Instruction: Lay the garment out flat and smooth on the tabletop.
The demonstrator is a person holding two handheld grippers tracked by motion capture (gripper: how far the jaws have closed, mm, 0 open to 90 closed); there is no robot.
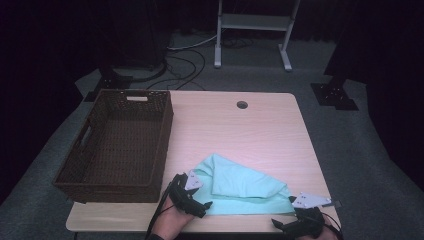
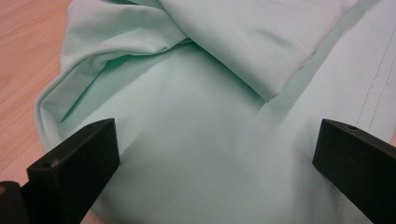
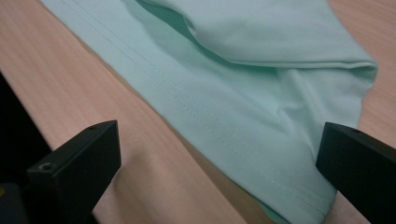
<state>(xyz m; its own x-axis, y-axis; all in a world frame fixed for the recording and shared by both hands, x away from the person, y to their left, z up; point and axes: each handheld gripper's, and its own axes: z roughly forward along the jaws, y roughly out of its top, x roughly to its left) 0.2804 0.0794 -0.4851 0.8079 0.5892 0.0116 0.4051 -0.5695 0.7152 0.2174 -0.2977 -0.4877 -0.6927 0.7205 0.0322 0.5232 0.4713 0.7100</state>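
A mint-green cloth (image 1: 240, 185) lies loosely folded at the near edge of the wooden table (image 1: 235, 130). My left gripper (image 1: 192, 192) sits at the cloth's near left corner, open, jaws wide apart above the fabric (image 2: 205, 140) with nothing clamped. My right gripper (image 1: 300, 212) is at the cloth's near right corner, also open. In the right gripper view the stitched hem (image 3: 196, 116) runs diagonally between the jaws, partly over bare table (image 3: 60, 79).
A dark woven basket (image 1: 117, 145) with nothing in it stands at the table's left side, close to the left gripper. A cable hole (image 1: 242, 105) sits at the table's far middle. A metal stand (image 1: 252, 30) and floor cables lie beyond.
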